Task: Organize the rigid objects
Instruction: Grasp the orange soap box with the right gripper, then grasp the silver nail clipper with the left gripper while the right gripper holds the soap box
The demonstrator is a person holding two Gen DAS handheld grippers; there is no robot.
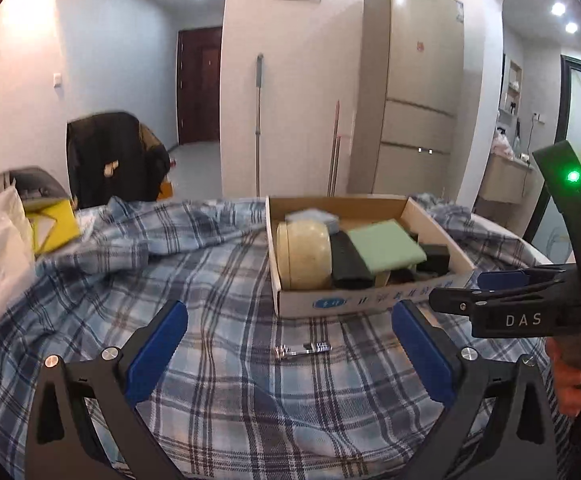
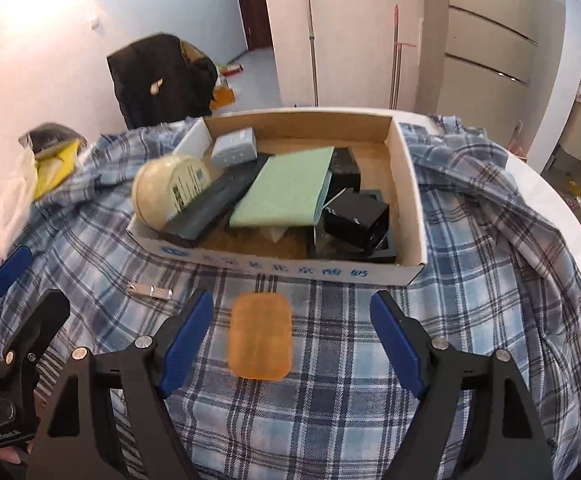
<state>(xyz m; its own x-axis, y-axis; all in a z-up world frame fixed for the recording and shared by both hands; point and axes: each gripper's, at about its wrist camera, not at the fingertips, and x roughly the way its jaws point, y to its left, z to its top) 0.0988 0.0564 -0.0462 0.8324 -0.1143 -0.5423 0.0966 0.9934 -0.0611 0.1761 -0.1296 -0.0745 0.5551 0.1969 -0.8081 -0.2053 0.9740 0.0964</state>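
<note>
Straight ahead at 12 o'clock of the right gripper (image 2: 292, 332), between its wide-open, empty jaws: orange soap bar (image 2: 260, 337) flat on the plaid cloth (image 2: 490, 300), long axis running 12 to 6, just short of the cardboard box (image 2: 290, 270). Clearly nearer the right hand than the left. Left gripper (image 1: 290, 354) likewise spread wide and holding nothing, facing a small metal piece (image 1: 302, 350) lying 3 to 9 on the cloth, box at 12 beyond. Soap absent from the left view. Soap blurred, thickness hard to judge; metal piece too small to identify; box contents heaped, lower items hidden under the green pad (image 2: 286, 192)
</note>
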